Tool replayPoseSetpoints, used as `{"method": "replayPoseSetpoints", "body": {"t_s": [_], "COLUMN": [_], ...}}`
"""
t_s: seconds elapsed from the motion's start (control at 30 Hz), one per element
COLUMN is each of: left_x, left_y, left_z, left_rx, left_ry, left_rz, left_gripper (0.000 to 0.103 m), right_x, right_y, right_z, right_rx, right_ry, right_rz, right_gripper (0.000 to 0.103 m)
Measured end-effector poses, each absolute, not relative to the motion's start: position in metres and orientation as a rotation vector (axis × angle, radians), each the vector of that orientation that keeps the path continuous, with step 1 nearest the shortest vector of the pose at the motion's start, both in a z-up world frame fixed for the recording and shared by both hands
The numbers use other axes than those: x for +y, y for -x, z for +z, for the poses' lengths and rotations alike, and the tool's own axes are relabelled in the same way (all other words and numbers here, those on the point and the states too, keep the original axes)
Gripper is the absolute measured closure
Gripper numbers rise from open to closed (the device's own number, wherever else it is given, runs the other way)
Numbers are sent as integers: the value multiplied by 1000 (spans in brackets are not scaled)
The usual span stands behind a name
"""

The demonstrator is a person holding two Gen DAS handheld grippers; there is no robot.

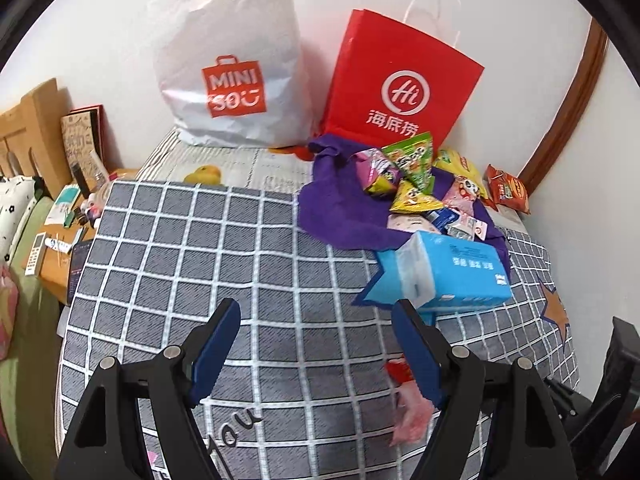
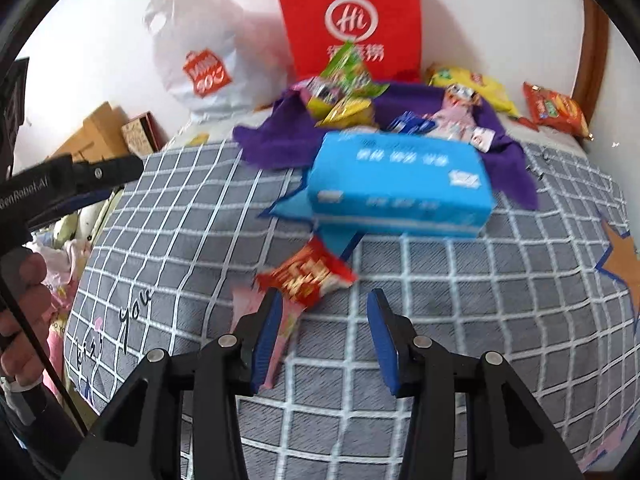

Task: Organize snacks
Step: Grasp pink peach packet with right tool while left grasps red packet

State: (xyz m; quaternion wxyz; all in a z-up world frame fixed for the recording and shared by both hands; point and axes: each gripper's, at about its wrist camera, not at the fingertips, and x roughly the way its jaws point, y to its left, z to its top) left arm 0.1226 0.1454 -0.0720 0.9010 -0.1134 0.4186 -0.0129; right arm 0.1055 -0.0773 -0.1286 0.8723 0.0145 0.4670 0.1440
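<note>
Several snack packets (image 1: pixel 416 184) lie heaped on a purple cloth (image 1: pixel 340 216) at the back of the checked bed; the heap also shows in the right wrist view (image 2: pixel 348 96). A blue tissue pack (image 1: pixel 456 276) (image 2: pixel 400 188) lies in front of it. A red snack packet (image 2: pixel 308 276) and a pink packet (image 2: pixel 288 320) lie on the blanket just ahead of my right gripper (image 2: pixel 322 308), which is open and empty. My left gripper (image 1: pixel 316 320) is open and empty over bare blanket; the pink packet (image 1: pixel 412 416) lies beside its right finger.
A white Miniso bag (image 1: pixel 232 64) and a red paper bag (image 1: pixel 400 84) stand against the wall. A yellow chip bag (image 2: pixel 472 84) and a red chip bag (image 2: pixel 556 108) lie at the back right. A cluttered wooden nightstand (image 1: pixel 60 248) stands left of the bed.
</note>
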Motion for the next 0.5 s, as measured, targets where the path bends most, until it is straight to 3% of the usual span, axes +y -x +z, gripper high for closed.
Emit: {"method": "replayPoseSetpoints", "body": {"t_s": [0.5], "left_x": [170], "left_y": [-111], "left_z": [-90], "left_rx": [889], "left_ry": [264], "left_rz": [2], "left_gripper": [26], "right_x": [-28], "right_y": [-109], "right_z": [-175], "right_rx": [1113], "right_ry": [-37], "right_rz": [335], "right_gripper": [53]}}
